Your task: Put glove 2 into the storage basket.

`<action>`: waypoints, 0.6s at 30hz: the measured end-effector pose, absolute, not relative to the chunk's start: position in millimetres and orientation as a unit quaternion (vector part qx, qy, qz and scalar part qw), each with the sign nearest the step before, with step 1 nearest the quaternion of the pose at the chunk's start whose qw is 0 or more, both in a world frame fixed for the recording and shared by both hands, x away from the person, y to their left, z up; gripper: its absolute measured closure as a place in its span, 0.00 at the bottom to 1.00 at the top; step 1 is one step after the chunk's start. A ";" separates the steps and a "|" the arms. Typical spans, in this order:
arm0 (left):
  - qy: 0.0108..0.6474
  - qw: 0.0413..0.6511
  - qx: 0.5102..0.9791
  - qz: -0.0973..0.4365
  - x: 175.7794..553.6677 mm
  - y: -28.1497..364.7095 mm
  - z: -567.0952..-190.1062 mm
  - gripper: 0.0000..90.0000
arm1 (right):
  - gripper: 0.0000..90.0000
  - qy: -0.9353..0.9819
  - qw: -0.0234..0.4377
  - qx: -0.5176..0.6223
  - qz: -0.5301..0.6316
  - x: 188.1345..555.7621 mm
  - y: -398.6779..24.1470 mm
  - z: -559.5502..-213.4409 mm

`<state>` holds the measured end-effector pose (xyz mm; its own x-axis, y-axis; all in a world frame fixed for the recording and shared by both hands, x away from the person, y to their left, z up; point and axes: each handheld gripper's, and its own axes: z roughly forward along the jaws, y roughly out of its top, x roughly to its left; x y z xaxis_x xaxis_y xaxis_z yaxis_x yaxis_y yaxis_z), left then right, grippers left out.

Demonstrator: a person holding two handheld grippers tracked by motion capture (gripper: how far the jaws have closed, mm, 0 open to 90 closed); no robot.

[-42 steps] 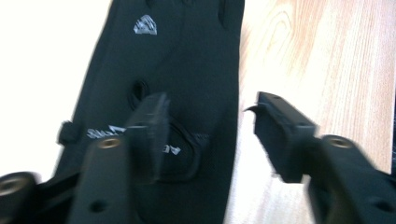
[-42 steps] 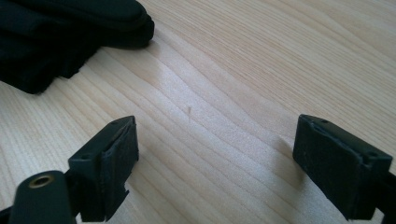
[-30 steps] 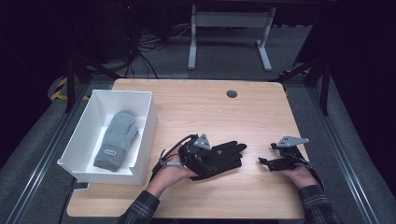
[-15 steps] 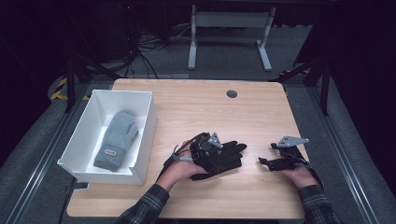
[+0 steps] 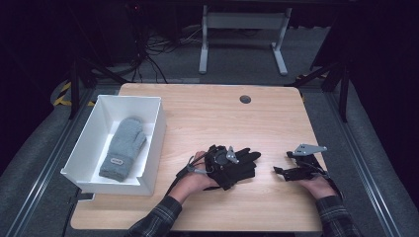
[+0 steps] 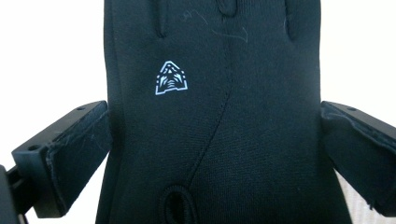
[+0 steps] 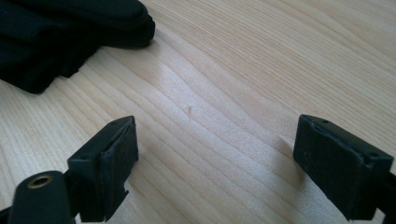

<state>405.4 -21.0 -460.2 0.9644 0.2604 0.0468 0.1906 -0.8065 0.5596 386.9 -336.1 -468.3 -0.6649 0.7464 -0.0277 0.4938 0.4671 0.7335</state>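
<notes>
Because the left gripper point(image 5: 232, 160) hung low over the black glove point(image 5: 236, 170) with one jaw on either side of it, the work in hand looked like a pick-up about to start. Its jaws had just been opening and stood spread as wide as the glove point(image 6: 215, 121), which lay between them with neither pad pressing on it. The glove rested flat on the table point(image 5: 207, 113), close to the near edge and about midway along it, its fingers pointing toward the right edge. That wide spread probably let the jaws straddle the fabric before gathering it.

The right gripper point(image 5: 289, 170) rested near the right part of the near edge, well clear of the glove, jaws apart over bare wood point(image 7: 210, 116) with nothing between them; it was likely held back to leave the left hand point(image 5: 195, 175) room.

A white bin point(image 5: 153, 133) sat at the left edge with a grey mitten point(image 5: 121, 148) lying in it, so the black glove was probably headed there too.
</notes>
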 end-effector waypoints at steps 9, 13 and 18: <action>0.127 0.308 0.940 0.065 409.1 -10.8 -458.3 0.21 | 0.16 0.838 0.175 0.370 0.360 386.9 -336.1 -468.3; 0.140 0.315 0.937 0.061 412.9 -5.4 -456.6 0.36 | 0.16 0.838 0.175 0.370 0.360 386.9 -336.1 -468.3; 0.145 0.317 0.936 0.043 413.8 -3.3 -454.9 0.56 | 0.16 0.838 0.175 0.370 0.360 386.9 -336.1 -468.3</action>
<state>413.8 -3.3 -454.9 0.9542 0.2989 -0.0108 0.2438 -0.7565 0.6069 386.9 -336.1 -468.3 -0.6649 0.7465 -0.0277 0.4938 0.4670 0.7335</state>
